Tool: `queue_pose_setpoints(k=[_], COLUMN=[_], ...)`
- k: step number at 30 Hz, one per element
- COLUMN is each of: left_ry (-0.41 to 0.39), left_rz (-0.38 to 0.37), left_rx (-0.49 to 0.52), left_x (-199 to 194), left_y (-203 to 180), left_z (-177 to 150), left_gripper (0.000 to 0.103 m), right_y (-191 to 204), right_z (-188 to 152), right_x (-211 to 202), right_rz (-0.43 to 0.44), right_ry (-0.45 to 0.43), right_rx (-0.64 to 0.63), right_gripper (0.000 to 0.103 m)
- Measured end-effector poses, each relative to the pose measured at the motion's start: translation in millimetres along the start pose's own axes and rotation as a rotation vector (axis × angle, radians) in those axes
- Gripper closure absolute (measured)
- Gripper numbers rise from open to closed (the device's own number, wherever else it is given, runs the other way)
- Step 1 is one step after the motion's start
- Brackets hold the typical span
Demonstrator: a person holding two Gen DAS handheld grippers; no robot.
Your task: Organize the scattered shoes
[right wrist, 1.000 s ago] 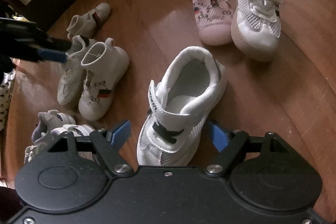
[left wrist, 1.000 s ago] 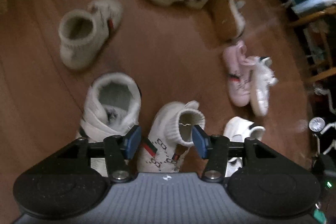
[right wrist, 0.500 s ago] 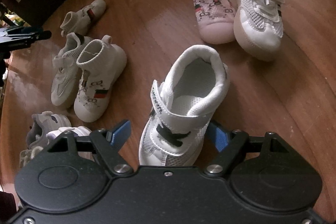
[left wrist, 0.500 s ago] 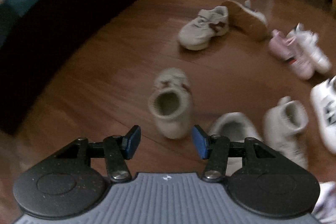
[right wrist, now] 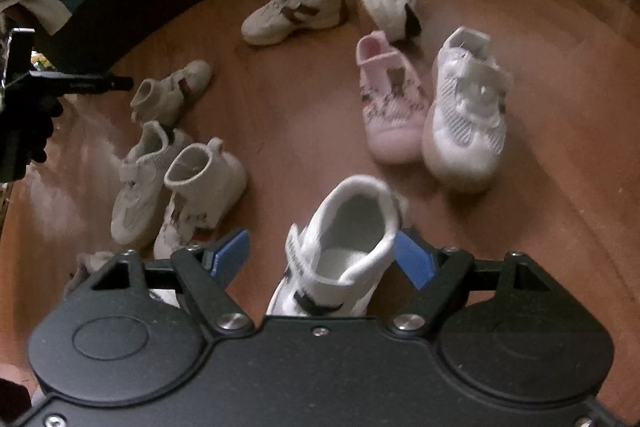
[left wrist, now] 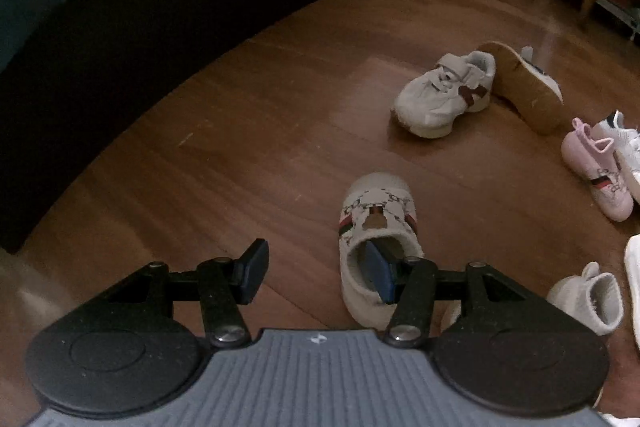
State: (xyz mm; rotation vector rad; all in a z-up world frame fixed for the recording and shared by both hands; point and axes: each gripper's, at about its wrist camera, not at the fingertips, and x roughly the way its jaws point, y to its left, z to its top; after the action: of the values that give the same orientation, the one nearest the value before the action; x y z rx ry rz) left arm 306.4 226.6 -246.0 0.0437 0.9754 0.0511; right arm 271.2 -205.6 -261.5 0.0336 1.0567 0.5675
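- Left gripper (left wrist: 316, 277): jaws apart, empty; right pad sits over the opening of the patterned sock shoe (left wrist: 376, 223) on the floor (left wrist: 248, 155).
- Right gripper (right wrist: 324, 259): jaws wide around the white strap shoe (right wrist: 344, 239); contact cannot be told.

Both grippers' jaws apart, angled downward

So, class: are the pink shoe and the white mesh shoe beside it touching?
Touching. The right wrist view shows the pink shoe and white mesh shoe pressed side by side.

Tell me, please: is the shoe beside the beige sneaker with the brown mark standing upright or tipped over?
Tipped over. In the left wrist view the tipped shoe shows its whole tan sole, while the beige sneaker next to it stands on its sole.
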Motion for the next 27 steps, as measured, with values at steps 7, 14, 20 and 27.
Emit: queue_pose_setpoints(k=[7, 14, 20, 27], left_ry=[0.104, 0.190, 0.160, 0.113], left_rz=[-0.067, -0.098, -0.111, -0.187], left_rx=[0.027, -0.013, 0.024, -0.016], left_x=[24, 65, 71, 36], left_y=[-4, -6, -7, 9], left_z=[2, 6, 9, 0], left_gripper=[0.050, 0.071, 0.098, 0.099], right_y=[-26, -49, -57, -47], right_z=[13, 13, 10, 1], right_x=[5, 12, 12, 10], right_rz=[-0.008, -0.029, -0.036, -0.020], right_ry=[-0.025, -0.025, -0.025, -0.007], right_rx=[0.096, 0.186, 0.227, 0.182], right_gripper=[0.021, 0.021, 0.021, 0.021])
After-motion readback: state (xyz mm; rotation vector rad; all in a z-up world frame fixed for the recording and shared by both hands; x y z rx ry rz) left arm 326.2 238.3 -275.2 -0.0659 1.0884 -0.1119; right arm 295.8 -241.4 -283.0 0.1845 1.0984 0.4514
